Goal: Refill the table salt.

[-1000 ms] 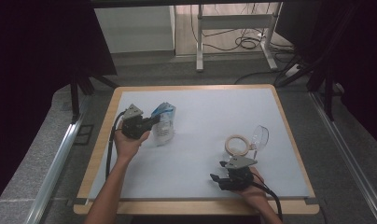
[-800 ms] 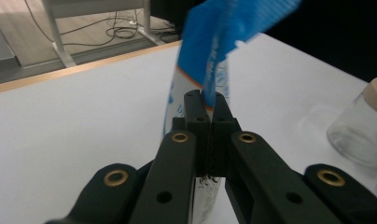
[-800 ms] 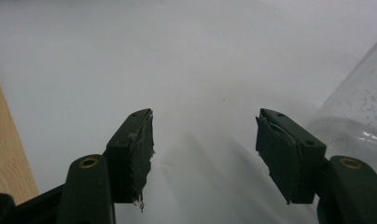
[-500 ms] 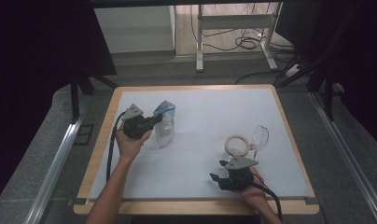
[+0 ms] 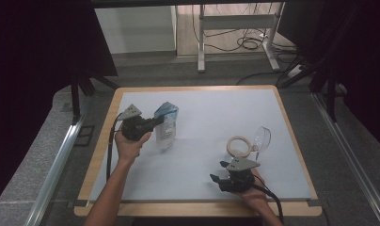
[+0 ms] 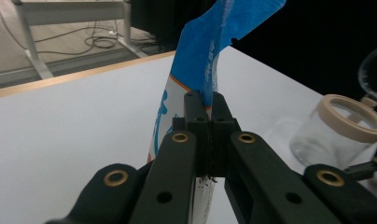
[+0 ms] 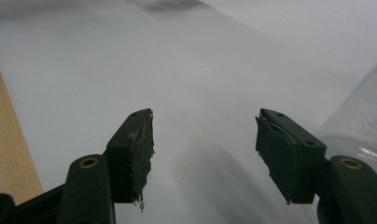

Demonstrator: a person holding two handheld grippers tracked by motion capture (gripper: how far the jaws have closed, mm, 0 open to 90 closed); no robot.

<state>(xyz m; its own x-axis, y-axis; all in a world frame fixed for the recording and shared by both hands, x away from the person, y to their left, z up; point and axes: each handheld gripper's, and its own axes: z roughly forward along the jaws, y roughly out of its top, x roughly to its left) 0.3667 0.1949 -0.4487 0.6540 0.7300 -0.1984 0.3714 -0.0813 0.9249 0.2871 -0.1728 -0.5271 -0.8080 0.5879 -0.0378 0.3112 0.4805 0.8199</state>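
My left gripper is clenched on the blue top edge of the pouch, jaws pinched tight together with the film between them; the pouch stands at the table's left part, its lower end down on the white top. My right gripper rests near the front edge with jaws apart and nothing between them, just beside the glass jar; the jar's lid leans at its right
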